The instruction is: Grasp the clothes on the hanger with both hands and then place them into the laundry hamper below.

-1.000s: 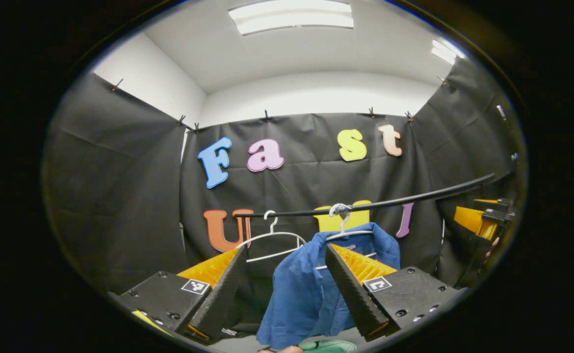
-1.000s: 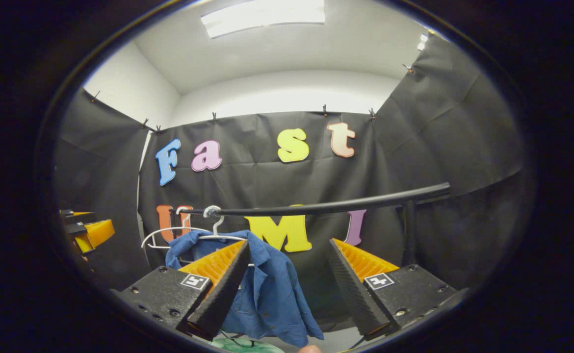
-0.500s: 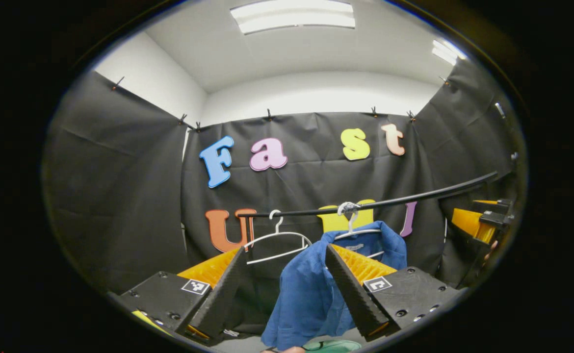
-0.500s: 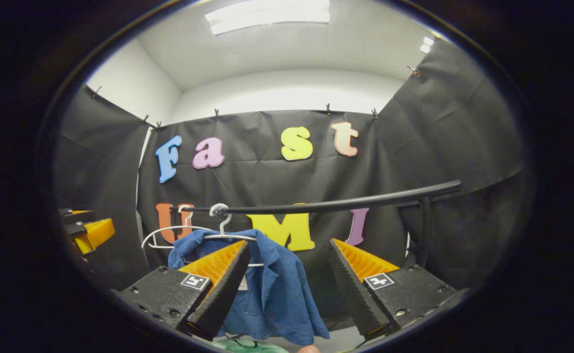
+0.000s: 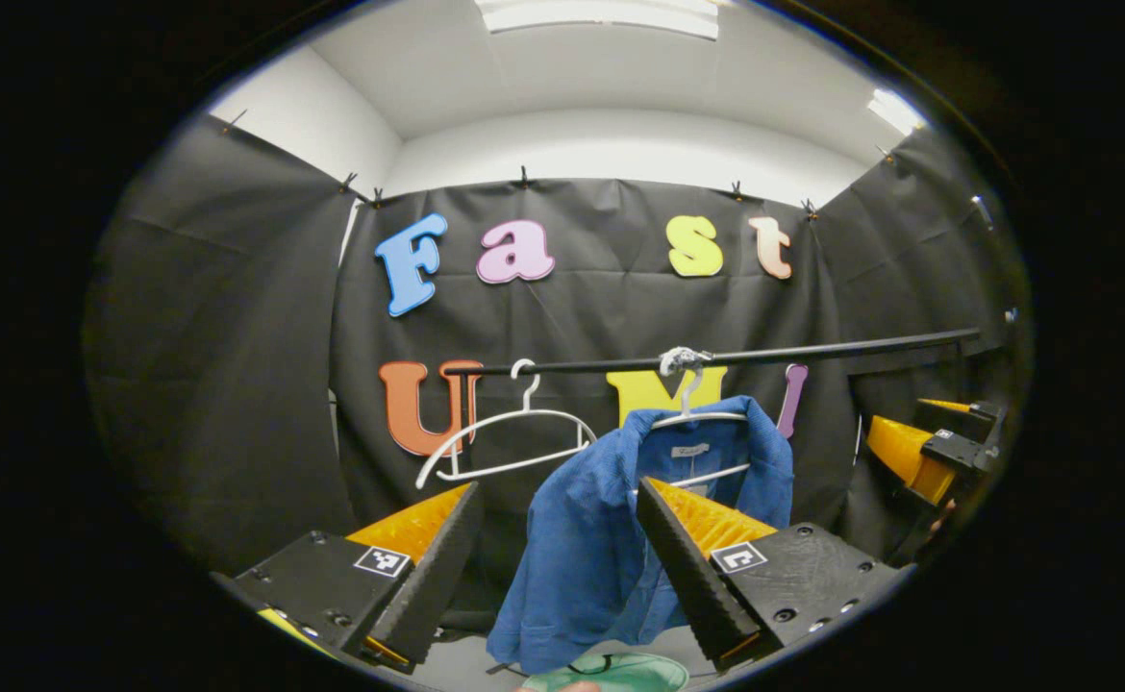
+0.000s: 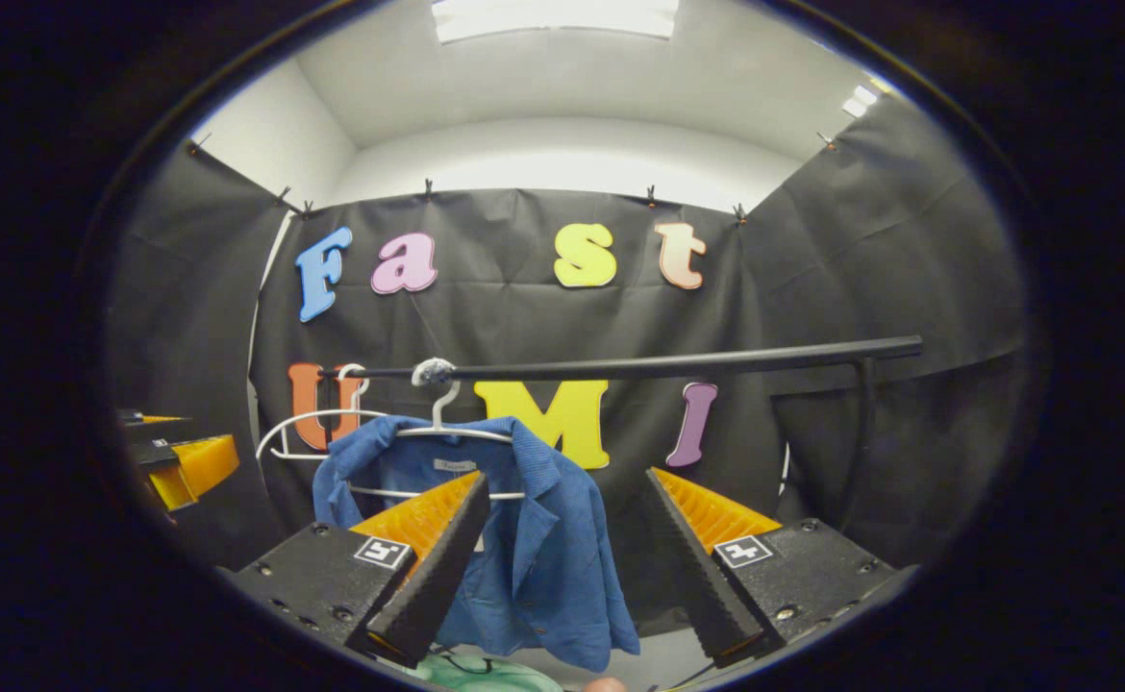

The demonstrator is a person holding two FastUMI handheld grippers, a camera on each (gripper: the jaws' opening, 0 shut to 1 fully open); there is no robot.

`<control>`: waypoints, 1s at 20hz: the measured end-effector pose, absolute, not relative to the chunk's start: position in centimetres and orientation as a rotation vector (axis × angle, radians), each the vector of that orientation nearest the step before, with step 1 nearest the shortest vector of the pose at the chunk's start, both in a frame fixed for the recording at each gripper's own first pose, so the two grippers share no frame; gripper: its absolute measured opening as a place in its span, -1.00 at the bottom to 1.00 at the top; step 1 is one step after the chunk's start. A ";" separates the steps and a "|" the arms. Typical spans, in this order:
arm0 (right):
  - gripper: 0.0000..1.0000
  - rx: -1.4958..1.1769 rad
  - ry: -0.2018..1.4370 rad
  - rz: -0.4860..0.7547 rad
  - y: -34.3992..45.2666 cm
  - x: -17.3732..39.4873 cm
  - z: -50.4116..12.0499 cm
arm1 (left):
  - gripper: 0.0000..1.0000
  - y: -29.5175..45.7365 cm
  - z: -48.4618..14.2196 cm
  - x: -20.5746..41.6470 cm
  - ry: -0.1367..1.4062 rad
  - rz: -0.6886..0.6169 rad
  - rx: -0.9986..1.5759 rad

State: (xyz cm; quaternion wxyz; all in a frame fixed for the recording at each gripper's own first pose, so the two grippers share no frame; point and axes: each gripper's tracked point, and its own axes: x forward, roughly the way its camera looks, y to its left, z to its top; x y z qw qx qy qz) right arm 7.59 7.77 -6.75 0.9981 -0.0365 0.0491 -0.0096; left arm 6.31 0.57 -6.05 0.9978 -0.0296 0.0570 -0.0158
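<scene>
A blue shirt (image 5: 587, 538) hangs on a white hanger (image 5: 695, 415) from a black rail (image 5: 764, 357). In the left gripper view my left gripper (image 5: 562, 577) stands open some way in front of the shirt, which shows between its fingers. In the right gripper view the same blue shirt (image 6: 543, 557) hangs left of centre, partly behind the left finger of my open right gripper (image 6: 562, 577). A sliver of the green hamper (image 5: 620, 673) shows below the shirt, and the hamper rim (image 6: 486, 675) again in the right gripper view. Nothing is held.
An empty white hanger (image 5: 505, 442) hangs left of the shirt on the rail. The rail's upright post (image 6: 856, 432) stands at the right. The other gripper (image 5: 928, 447) shows at the right edge of the left gripper view, and the other gripper (image 6: 183, 466) at the left edge of the right gripper view.
Both views have tilted downward a little, so the rail and shirt sit higher and look level. The shirt now faces more open, its collar label showing. Both grippers stay open.
</scene>
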 end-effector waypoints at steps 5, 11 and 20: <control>0.99 -0.063 0.151 0.004 7.4 12.4 -10.1 | 1.00 -2.6 -8.3 8.9 0.151 -0.025 -0.079; 1.00 -0.052 0.233 0.052 7.5 18.5 -15.1 | 1.00 -6.0 -12.3 13.5 0.220 0.018 -0.101; 0.97 -0.013 0.304 0.055 8.3 24.8 -21.9 | 1.00 -4.2 -17.7 19.3 0.255 0.165 -0.083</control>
